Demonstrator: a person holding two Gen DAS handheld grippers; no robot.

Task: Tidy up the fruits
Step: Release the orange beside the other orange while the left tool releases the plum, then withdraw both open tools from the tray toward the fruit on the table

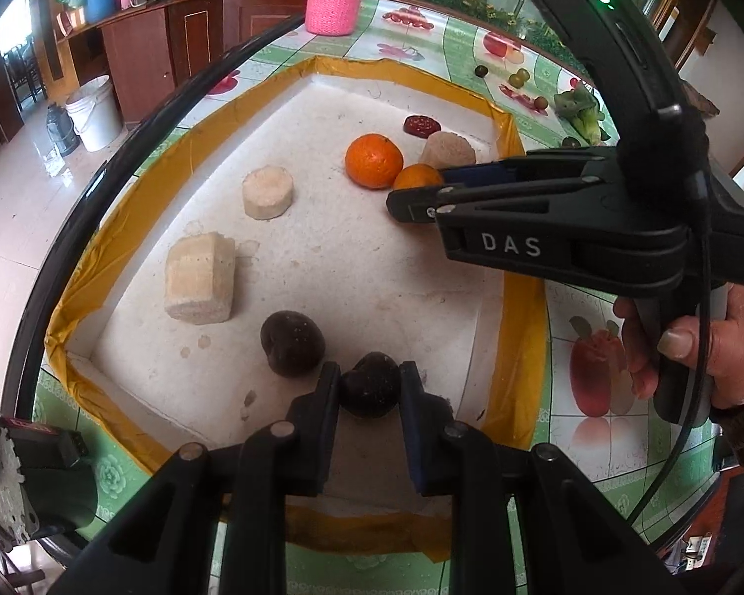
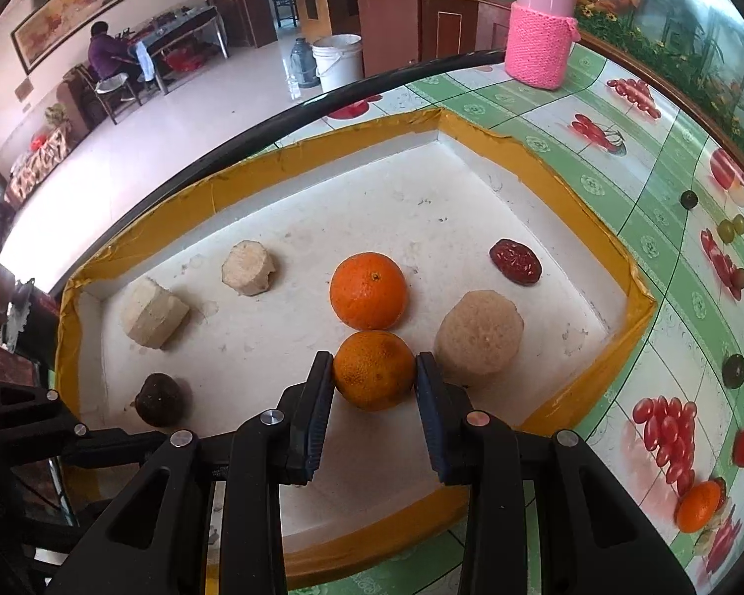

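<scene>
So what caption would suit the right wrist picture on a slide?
Right gripper closes on an orange inside the yellow-rimmed tray.

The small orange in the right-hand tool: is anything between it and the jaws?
Nothing visible. The small orange sits directly between the right gripper jaws, which press on its sides; the bigger orange touches it behind.

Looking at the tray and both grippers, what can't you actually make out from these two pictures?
- Left wrist view: the held orange is mostly hidden behind the right gripper.
- Right wrist view: the left gripper is cut off at the left edge; its fruit is unseen.
- Small round fruits on the tablecloth: too small to identify.
</scene>
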